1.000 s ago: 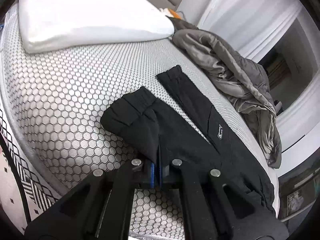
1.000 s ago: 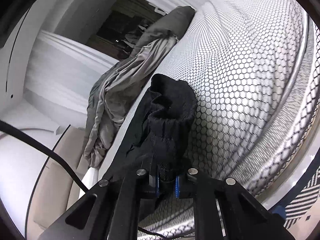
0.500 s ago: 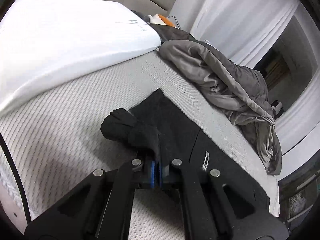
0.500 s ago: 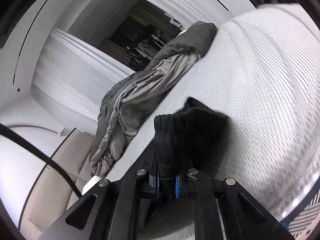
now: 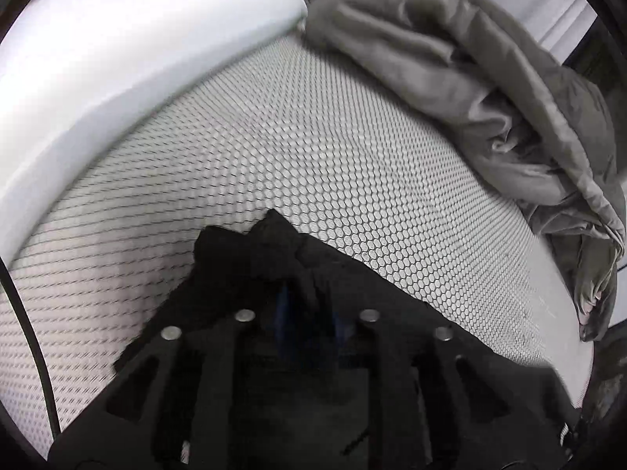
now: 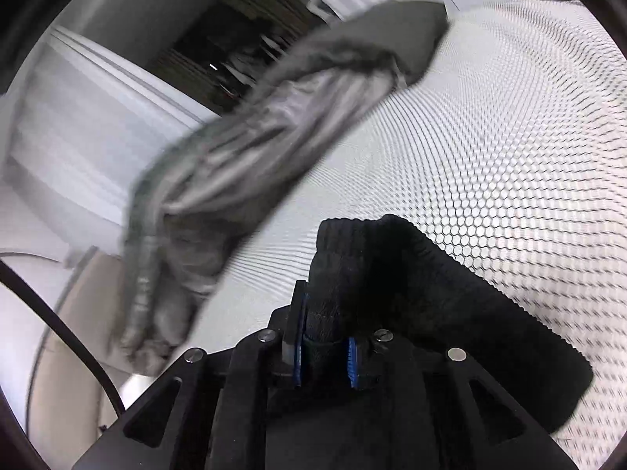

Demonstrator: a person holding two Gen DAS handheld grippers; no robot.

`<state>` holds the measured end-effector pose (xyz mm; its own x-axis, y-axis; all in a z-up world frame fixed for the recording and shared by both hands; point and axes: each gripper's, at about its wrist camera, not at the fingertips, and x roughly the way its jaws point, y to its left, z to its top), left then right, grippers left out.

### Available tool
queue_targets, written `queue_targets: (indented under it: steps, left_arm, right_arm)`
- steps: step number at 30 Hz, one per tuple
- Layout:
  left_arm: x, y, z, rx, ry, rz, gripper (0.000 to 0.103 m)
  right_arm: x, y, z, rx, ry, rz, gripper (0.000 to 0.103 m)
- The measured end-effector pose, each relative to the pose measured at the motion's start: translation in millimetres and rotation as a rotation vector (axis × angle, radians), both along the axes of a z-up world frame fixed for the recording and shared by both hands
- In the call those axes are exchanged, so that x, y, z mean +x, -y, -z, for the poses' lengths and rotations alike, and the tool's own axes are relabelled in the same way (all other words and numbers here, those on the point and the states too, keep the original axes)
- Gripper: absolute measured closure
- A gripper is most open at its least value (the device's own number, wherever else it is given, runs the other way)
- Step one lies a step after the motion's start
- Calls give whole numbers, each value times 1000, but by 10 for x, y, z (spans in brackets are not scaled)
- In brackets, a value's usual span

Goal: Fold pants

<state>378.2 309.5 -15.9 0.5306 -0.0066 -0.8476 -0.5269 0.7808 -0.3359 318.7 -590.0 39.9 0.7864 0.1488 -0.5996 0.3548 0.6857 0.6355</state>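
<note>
Both grippers carried the pants' ends across the bed toward the pillow since a second ago; jaws were just opening.

Left gripper (image 5: 307, 313): blue pads parted, black pants (image 5: 274, 258) bunched between them, contact unclear through blur. Right gripper (image 6: 324, 342): ribbed cuff between its pads, which looked to touch it on both sides. Pants lay on the honeycomb mattress (image 5: 352, 164). Count: one pants, one white pillow (image 5: 117, 47), one grey duvet (image 5: 490, 78), two grippers.
</note>
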Motion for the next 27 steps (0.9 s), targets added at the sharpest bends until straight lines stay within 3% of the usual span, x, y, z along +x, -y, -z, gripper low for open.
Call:
queue_targets:
  steps: [3,5,7,10,14,18,21,27]
  left_arm:
    - [-89,-83,14,-49,39,11,70]
    - [-251,-154,-58,-26,64,-13,45]
    - [-505,-303,-235,14,115,-54,39]
    - [-846,-472,-403,29,159,-104,37]
    - [-1356,-423,-418,-79,222,-112,37]
    - [-1716,-5,-245,-199,252,-46,37]
    - [-1859,438,-139,-230,246,15,37]
    - [-2059,1285,-4,-247,198,102,37]
  right_arm:
    - [-23,-88,39,-30,-1,-8,66]
    - [-164,-158,-27,-79,22,5,55]
    - [-349,-217,-132,-101,56,-7,49]
    - [-752,-282,-311,-119,126,4,37]
    - [-1317,-518,-527,-145,198,-29,23]
    - [-1814,-765,-685,-106,268,-79,18]
    - [-2070,-922,-749,-51,302,-115,12]
    - [-2095,-1022,-460,54,239,-198,12]
